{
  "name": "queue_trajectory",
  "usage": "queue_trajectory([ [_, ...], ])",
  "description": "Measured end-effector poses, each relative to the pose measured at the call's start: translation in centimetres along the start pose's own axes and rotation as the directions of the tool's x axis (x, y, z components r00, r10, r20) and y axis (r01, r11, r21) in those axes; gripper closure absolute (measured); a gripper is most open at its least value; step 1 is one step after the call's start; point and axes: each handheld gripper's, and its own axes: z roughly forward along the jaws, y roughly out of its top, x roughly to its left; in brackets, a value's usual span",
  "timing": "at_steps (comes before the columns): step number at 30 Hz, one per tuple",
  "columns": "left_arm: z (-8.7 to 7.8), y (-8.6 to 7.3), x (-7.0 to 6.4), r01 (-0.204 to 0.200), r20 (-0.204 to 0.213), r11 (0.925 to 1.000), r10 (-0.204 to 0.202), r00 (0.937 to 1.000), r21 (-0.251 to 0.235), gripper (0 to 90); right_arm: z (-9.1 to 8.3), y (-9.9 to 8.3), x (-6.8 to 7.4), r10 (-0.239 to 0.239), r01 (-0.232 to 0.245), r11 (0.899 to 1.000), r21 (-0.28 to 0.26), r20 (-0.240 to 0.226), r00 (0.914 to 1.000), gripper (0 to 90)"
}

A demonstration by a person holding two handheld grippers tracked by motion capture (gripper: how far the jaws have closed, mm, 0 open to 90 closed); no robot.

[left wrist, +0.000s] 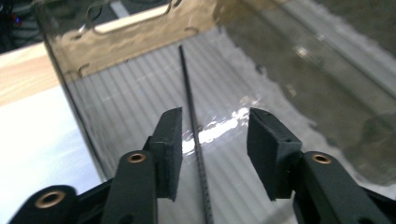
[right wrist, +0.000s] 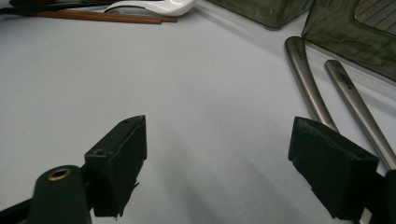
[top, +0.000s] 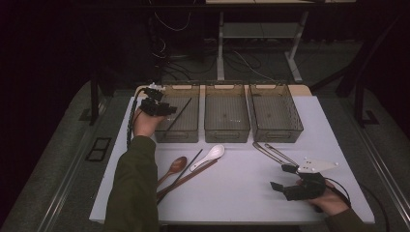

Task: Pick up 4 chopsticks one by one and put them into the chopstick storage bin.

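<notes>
Left gripper (top: 164,109) over the leftmost smoky clear plastic bin (top: 190,135), jaws apart, a thin black chopstick (left wrist: 192,126) lying on the bin floor between them, untouched; right gripper (top: 283,178) low over the white tabletop (top: 232,188), jaws wide, two long metal handles (right wrist: 308,84) just beside its right jaw

A white table (top: 241,193) carries three clear plastic bins (top: 227,113) in a row along its far edge. In front of the left bin lie a wooden spoon (top: 175,166), dark chopsticks (top: 186,176) and a white ceramic spoon (top: 210,155); two metal utensil handles (top: 273,153) rest before the right bin.
</notes>
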Motion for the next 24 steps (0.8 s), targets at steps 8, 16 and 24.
queue_trajectory([
  [8,-1.6,0.1,-1.9,-0.051,0.072,0.9965,0.056,0.9958,-0.066,43.8,0.0,0.0,-0.1,0.018,-0.018,1.0,-0.001,-0.015,0.9997,19.1],
  [16,-3.6,-0.2,-4.5,-0.087,0.148,0.9916,0.101,0.9838,-0.095,34.8,0.0,0.0,0.0,0.016,-0.016,1.0,0.0,-0.018,0.9997,19.0],
  [24,-5.5,-1.1,-7.2,-0.126,0.174,0.9855,0.144,0.9742,-0.114,24.0,0.0,0.1,0.0,0.016,-0.016,1.0,-0.004,-0.015,0.9998,19.0],
])
